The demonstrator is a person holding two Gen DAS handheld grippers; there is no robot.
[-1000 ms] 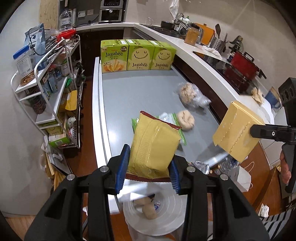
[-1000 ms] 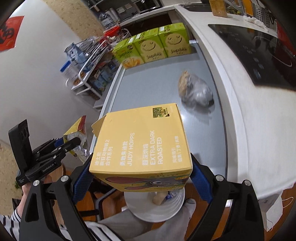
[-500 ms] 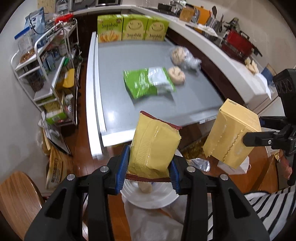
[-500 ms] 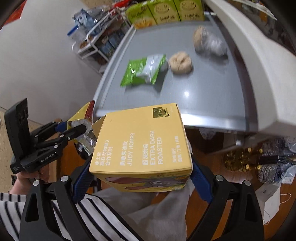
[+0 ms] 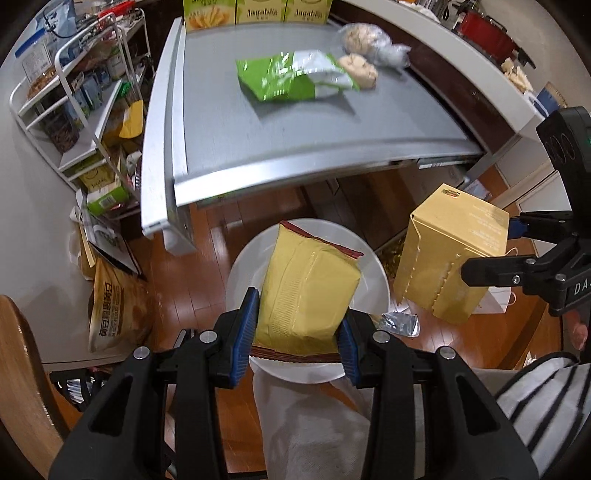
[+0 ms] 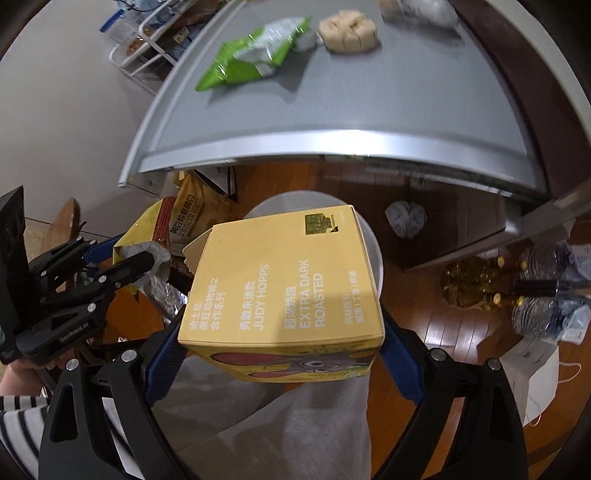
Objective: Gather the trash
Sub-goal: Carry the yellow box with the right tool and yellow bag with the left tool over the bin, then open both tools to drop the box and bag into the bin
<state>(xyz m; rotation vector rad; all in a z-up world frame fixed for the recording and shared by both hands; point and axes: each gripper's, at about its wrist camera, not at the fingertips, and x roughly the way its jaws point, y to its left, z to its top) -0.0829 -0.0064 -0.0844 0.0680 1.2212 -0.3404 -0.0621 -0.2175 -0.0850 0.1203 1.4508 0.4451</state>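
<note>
While clamped between blue pads, yellow bag [image 5: 308, 291] with red torn top stands upright in left tool [image 5: 297, 334], above white bin [image 5: 236, 277] on the floor. Glossy, creased, seam down the middle. Right tool [image 6: 280, 360] clenched on yellow box [image 6: 284, 288], flap open, printed "JUDY HOPPS" and "EXTRA DARK ROASTED", also over the bin [image 6: 375, 258].

Seen only from left wrist: perforated side of the box [image 5: 448, 258], wire shelf [image 5: 74, 107] packed with goods, three Jagabee cartons [image 5: 255, 11] at far counter end, red pot [image 5: 487, 33]. Seen only from right wrist: box's lettering, bottles [image 6: 476, 284] on the floor, bag's silver lining [image 6: 157, 258].

Grey counter [image 5: 332, 122] carrying green wrapper [image 5: 291, 75], bun [image 5: 360, 70], wrapped bread [image 5: 373, 42]. Wooden floor [image 5: 184, 266] beneath; pale wall at left.
</note>
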